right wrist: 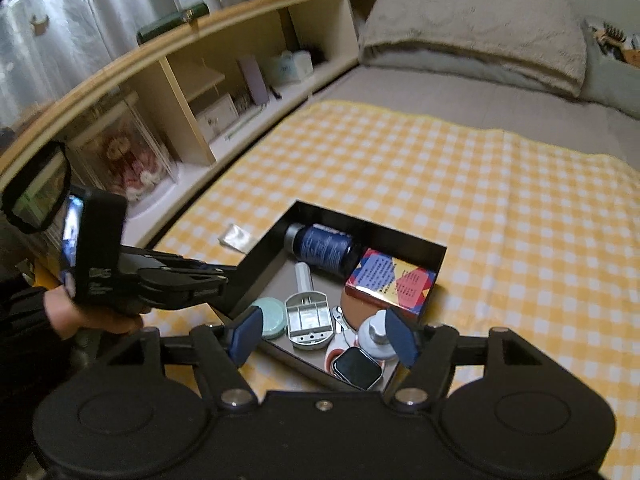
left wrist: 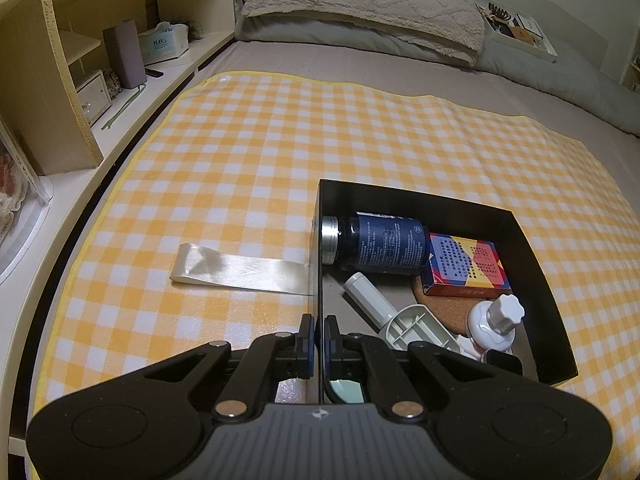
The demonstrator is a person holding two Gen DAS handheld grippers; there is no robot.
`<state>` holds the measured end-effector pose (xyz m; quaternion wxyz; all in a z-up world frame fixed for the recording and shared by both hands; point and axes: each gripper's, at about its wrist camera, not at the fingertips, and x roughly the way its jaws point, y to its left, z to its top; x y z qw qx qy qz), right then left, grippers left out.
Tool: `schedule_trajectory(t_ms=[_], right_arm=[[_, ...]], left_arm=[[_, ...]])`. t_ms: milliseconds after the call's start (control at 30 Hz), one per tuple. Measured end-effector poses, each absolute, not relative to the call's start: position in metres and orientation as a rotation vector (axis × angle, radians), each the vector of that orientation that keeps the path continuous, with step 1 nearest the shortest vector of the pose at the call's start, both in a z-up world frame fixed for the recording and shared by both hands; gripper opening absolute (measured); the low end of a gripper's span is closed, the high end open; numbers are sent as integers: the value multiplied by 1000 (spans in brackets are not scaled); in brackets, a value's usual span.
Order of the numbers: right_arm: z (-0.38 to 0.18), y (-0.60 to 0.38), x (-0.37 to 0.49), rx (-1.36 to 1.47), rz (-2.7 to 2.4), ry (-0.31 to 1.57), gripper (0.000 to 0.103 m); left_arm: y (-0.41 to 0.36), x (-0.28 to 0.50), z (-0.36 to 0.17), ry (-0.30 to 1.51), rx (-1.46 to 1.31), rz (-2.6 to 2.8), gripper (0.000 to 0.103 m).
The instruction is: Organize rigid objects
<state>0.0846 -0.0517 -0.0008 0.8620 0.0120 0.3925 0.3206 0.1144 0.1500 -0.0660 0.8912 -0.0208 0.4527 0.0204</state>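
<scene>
A black box sits on the checkered cloth and holds a dark blue bottle, a colourful card box, a cork coaster, a white tube, a grey plastic part and a white knobbed bottle. My left gripper is shut on the box's left wall. In the right wrist view the box also holds a green round tin and a smartwatch. My right gripper is open and empty just above the box's near corner. The left gripper shows there too.
A cream ribbon lies on the yellow checkered cloth left of the box. A wooden shelf unit with small items runs along the left of the bed. A grey pillow lies at the head.
</scene>
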Motion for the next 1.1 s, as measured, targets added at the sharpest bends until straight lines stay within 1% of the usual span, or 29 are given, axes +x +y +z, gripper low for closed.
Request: schedule_trajectory(t_ms=[233, 300, 367, 433, 500, 567, 600, 667, 700, 733, 767, 800, 867, 967, 1100], right_arm=[[0, -70, 48, 34, 637, 715, 74], [-1, -75, 41, 40, 616, 691, 76], [-3, -78, 34, 43, 598, 668, 79], [-3, -83, 27, 43, 582, 641, 81], [-5, -87, 21, 42, 563, 619, 83], [-6, -91, 16, 44, 545, 601, 85], [-7, -93, 14, 46, 538, 596, 86], [-8, -97, 11, 51, 523, 589, 89], [-9, -99, 9, 53, 517, 586, 91], [-9, -100, 8, 56, 512, 583, 92], [-10, -102, 7, 57, 508, 579, 93], [-10, -104, 5, 58, 504, 575, 95], [-12, -106, 4, 56, 495, 566, 96], [-13, -108, 1, 43, 478, 549, 99], [-15, -109, -2, 27, 456, 529, 102]], left_arm=[[148, 108, -55, 906, -43, 47, 6], [148, 104, -49, 889, -51, 47, 11], [145, 98, -43, 869, -59, 42, 30], [142, 91, -35, 837, -45, 43, 39], [138, 81, -26, 798, -28, 39, 45], [134, 71, -19, 772, -32, 37, 59], [133, 64, -15, 756, -36, 34, 62], [128, 52, -8, 719, -31, 22, 73], [126, 45, -4, 697, -24, 15, 76], [123, 38, 0, 677, -16, 9, 82], [120, 32, 3, 655, -7, 7, 85], [117, 26, 6, 632, 2, 5, 86], [111, 14, 10, 596, 18, 2, 92], [106, -2, 11, 560, 13, 8, 96], [101, -25, 10, 517, -8, 13, 100]])
